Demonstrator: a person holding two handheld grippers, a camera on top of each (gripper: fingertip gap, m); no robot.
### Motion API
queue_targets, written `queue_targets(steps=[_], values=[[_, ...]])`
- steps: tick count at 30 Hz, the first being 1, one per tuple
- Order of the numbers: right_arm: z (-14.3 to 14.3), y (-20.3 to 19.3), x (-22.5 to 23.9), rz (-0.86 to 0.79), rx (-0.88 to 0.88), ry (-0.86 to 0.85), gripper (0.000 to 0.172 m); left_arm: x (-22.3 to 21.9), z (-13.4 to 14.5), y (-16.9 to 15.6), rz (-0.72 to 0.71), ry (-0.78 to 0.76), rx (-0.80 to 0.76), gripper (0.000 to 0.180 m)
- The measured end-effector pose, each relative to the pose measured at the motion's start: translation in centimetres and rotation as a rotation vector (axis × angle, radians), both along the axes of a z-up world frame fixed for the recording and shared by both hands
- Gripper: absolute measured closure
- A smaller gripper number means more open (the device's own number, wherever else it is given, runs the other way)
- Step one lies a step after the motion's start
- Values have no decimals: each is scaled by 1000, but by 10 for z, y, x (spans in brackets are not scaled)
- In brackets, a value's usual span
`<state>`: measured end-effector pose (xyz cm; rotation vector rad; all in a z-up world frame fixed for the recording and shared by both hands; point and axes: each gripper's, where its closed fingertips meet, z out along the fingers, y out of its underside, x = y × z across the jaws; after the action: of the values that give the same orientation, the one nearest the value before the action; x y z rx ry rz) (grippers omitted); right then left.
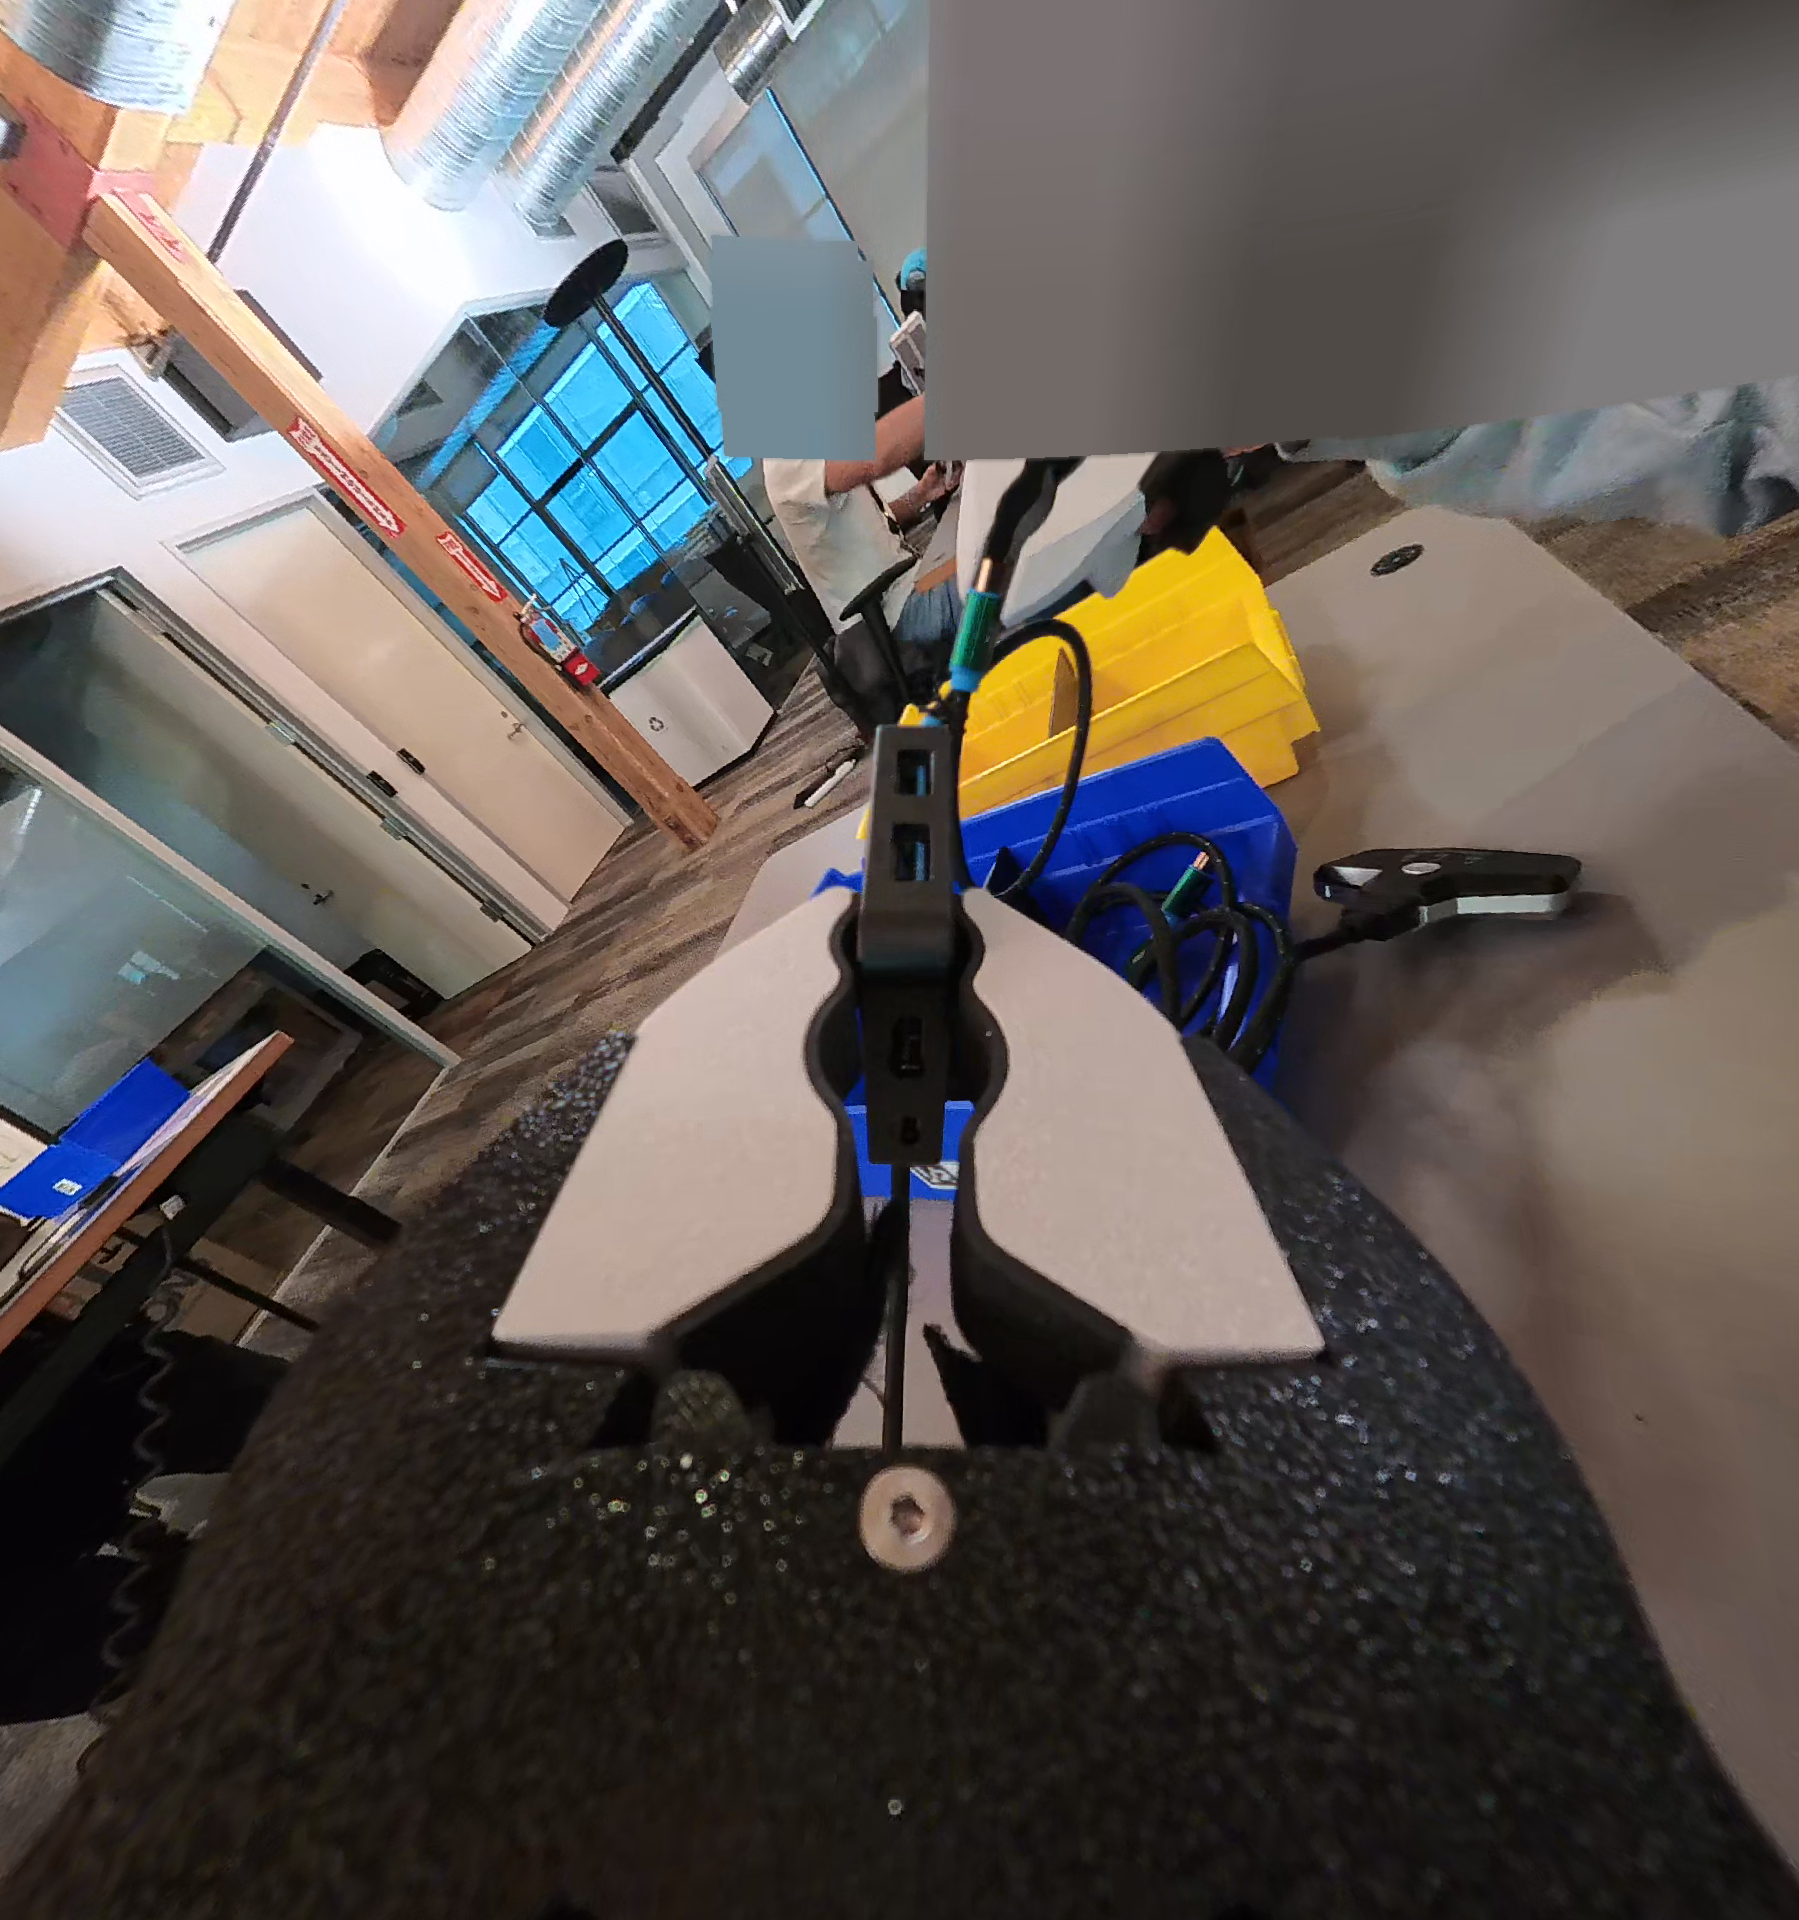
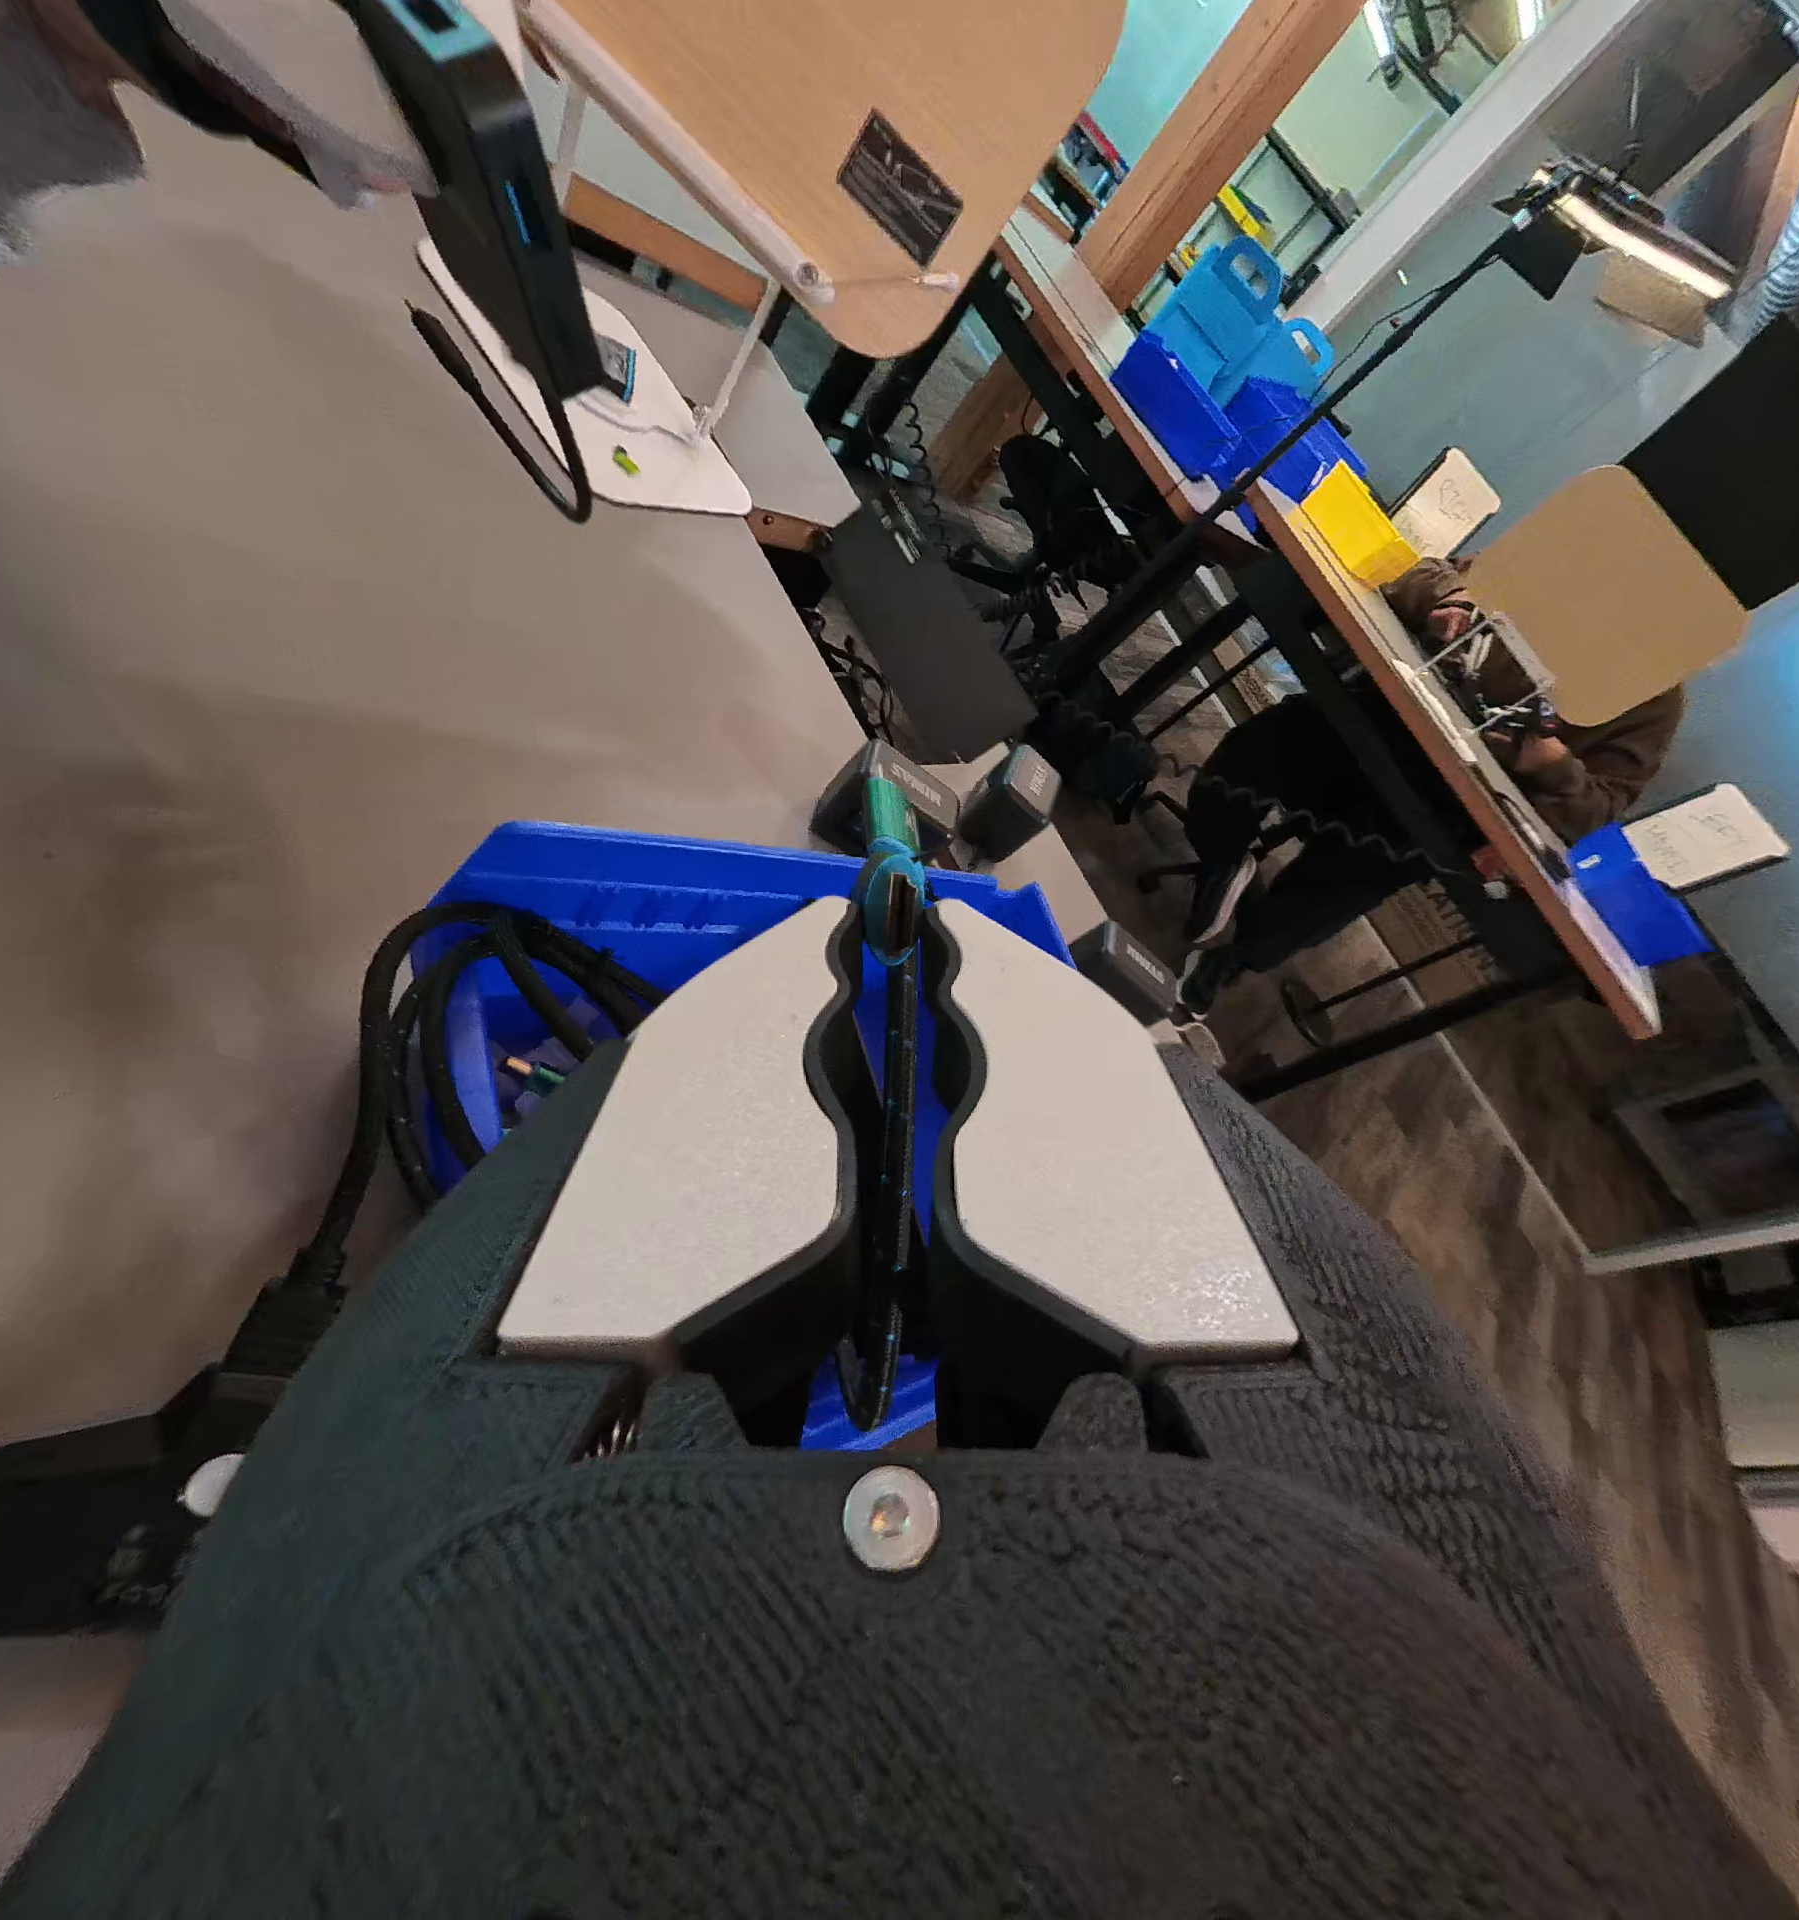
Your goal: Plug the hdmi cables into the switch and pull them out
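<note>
**A:** What does my left gripper (image 1: 900, 914) have?

**B:** From my remote seat I see its two grey fingers (image 1: 770, 1049) closed on a black hub (image 1: 903, 831), a slim box with a row of ports along its narrow edge. The pads press both flat sides, and the hub's far end sticks out past the fingertips, above the blue bin (image 1: 1134, 821).

**A:** And my right gripper (image 2: 893, 914)?

**B:** It is clamped on a black braided cable (image 2: 897, 1122) just behind its green plug (image 2: 887, 816). A light blue collar (image 2: 890, 914) on the cable sits right at the fingertips, and the plug points away from the blue bin (image 2: 604, 883), toward the table's edge. In the left wrist view the same plug (image 1: 978, 623) hangs just beyond the hub's far end; I cannot tell whether they touch.

**A:** What surrounds them?

**B:** Inside the blue bin lies a coil of black cables (image 1: 1196, 935). Yellow bins (image 1: 1186, 665) stand behind the blue bin. Beside the blue bin, on the grey table (image 1: 1549, 727), rests a black device (image 1: 1446, 883) with a cord attached.
</note>
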<state>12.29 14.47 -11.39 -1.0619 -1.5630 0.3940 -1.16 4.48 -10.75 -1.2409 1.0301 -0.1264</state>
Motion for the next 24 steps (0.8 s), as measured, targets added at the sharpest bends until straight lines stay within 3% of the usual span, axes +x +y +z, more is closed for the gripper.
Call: queue_targets(steps=[18,24], values=[[-58,-33,-69,62,261,-248,161,-4,-16,0,-10,42,-67,167],[-49,-33,-63,16,303,-237,161,4,9,-33,-279,-142,-5,167]])
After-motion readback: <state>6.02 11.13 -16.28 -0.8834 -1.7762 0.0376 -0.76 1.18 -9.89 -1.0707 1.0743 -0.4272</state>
